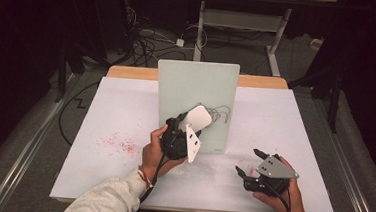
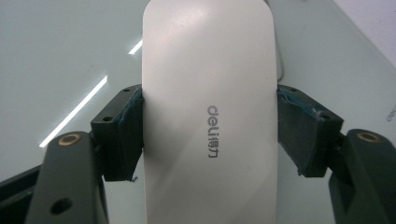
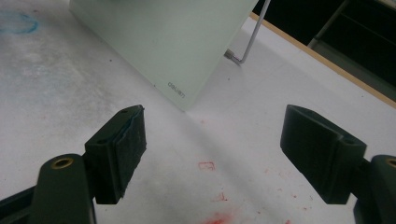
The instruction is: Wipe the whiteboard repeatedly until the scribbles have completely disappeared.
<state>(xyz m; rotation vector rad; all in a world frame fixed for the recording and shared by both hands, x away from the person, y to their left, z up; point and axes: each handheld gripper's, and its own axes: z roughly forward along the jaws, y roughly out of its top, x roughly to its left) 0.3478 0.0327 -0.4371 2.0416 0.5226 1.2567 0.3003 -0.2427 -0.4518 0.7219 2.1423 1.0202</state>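
White tabletop; left gripper clamps smooth rounded eraser against glass board.

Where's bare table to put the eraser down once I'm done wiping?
The far right of the table, between the board and the right edge, is bare. So is the far left, beyond the red smudges. It is crowded at the board's foot, where the left gripper holds the eraser, and around the right gripper.

Glossy smooth plastic eraser (glassy board behind).
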